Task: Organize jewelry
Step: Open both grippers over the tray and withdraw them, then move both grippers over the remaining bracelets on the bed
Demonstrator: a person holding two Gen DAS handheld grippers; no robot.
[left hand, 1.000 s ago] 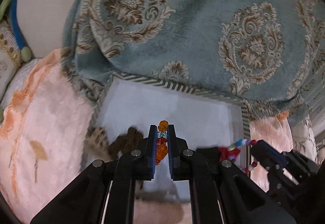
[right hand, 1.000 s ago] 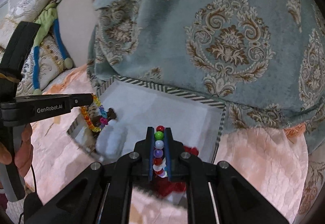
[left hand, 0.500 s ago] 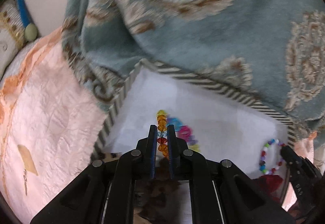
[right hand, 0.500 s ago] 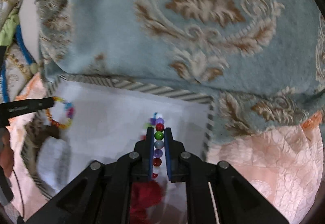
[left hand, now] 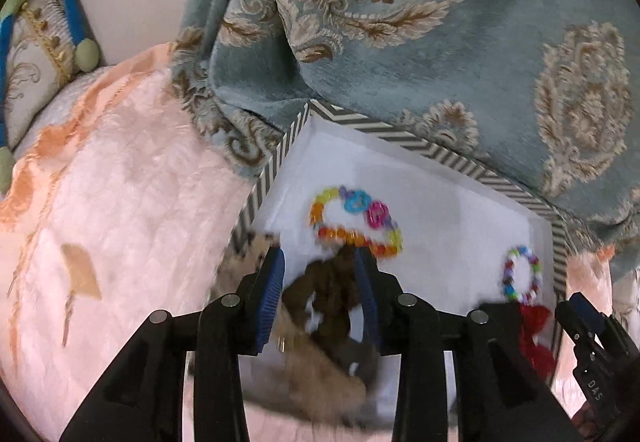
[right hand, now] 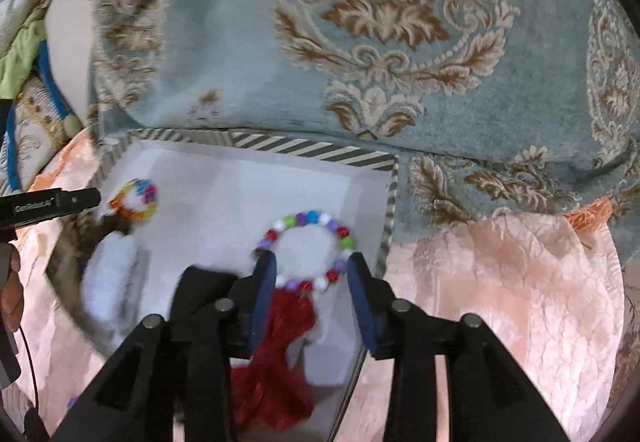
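A: Where are the 2 bracelets?
B: Both in the box (right hand: 308, 153): 1 bracelet (right hand: 135, 199) far left, the other bracelet (right hand: 306, 252) right. The blanket (right hand: 360, 41) lies behind the box.

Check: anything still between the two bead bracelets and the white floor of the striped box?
Nothing visible. The orange bracelet and the round-bead bracelet both appear to lie on the floor of the striped box. The left tongs and the right tongs are opening, pads clear of the beads.

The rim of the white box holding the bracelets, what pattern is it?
Grey-and-white diagonal stripes on the rim, clearest in the right wrist view.
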